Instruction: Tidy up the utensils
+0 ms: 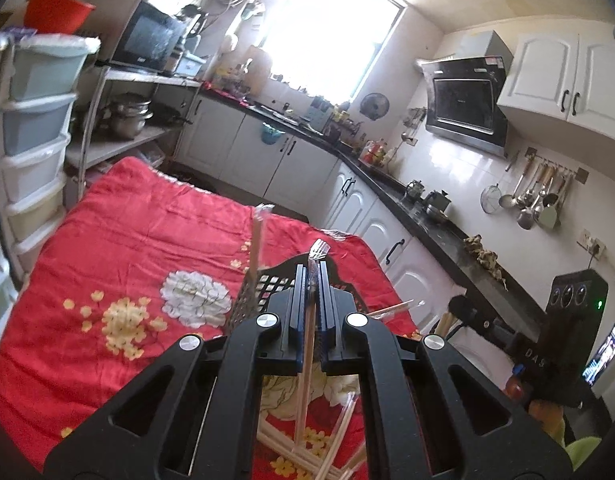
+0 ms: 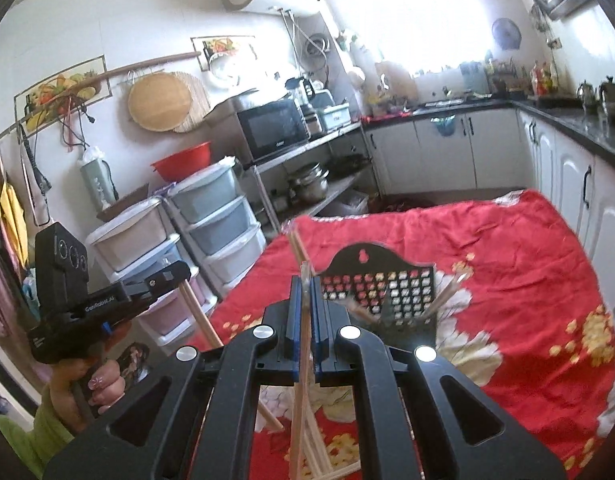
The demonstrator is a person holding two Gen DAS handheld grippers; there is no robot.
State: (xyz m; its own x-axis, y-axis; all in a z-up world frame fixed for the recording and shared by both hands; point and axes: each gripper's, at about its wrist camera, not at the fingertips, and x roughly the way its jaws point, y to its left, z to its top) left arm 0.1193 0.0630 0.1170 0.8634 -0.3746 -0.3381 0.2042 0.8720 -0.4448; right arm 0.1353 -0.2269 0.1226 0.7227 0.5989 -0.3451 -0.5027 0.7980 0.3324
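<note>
Left wrist view: the left gripper [image 1: 312,280] has its jaws closed tight on a wrapped fork [image 1: 318,251], whose tines stick up past the fingertips while its pale handle runs down between the pads towards the camera. Just beyond the fingertips stands a black utensil holder [image 1: 267,284] with a lattice front, resting on a table covered with a red flowered cloth [image 1: 119,236]. One wrapped pair of chopsticks [image 1: 256,240] stands upright at the holder's left side — its top well above the rim. Loose wrapped chopsticks [image 1: 307,452] lie in a heap on the cloth near the camera, under the gripper. At the far right edge, the other gripper [image 1: 463,312] shows with a pale stick in its jaws.

Right wrist view: the right gripper [image 2: 305,292] is closed on a wrapped pair of chopsticks [image 2: 303,360], which pass between the pads and rise past the tips, tilted left. The black utensil holder [image 2: 381,284] stands just beyond, slightly right, on the red cloth [image 2: 527,280] — pale sticks lean out at its right side. At left, a hand [image 2: 93,384] holds the left gripper [image 2: 175,276] off the table's edge.
</note>
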